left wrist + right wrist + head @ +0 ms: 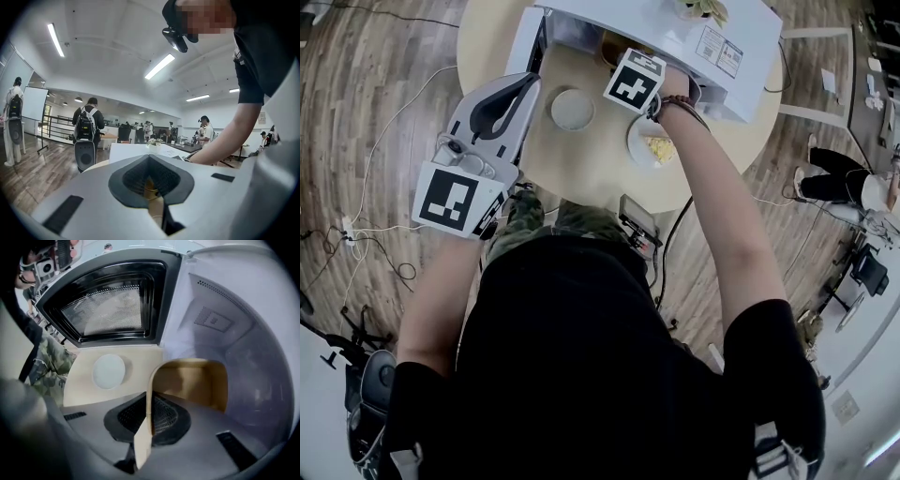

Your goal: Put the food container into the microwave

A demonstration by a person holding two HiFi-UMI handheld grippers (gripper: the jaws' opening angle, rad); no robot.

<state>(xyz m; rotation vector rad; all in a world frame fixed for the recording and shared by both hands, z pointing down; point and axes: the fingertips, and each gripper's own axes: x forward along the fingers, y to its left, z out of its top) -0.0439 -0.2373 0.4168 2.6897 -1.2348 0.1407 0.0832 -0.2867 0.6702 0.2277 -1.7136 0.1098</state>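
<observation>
The white microwave (741,28) stands at the far side of the round table (581,164), with its door (117,301) swung open to the left. My right gripper (149,422) is shut on the thin rim of a tan food container (192,380). The container sits tilted at the mouth of the microwave's white cavity (225,324). In the head view the right gripper (635,80) reaches into the opening, where a bit of the brown container (614,47) shows. My left gripper (528,86) hovers by the table's left edge, shut and holding nothing.
A round white lid (572,108) lies on the table in front of the microwave door. A white bowl with yellow food (654,147) sits under my right forearm. Cables trail over the wooden floor (384,141) to the left. People stand in the room behind.
</observation>
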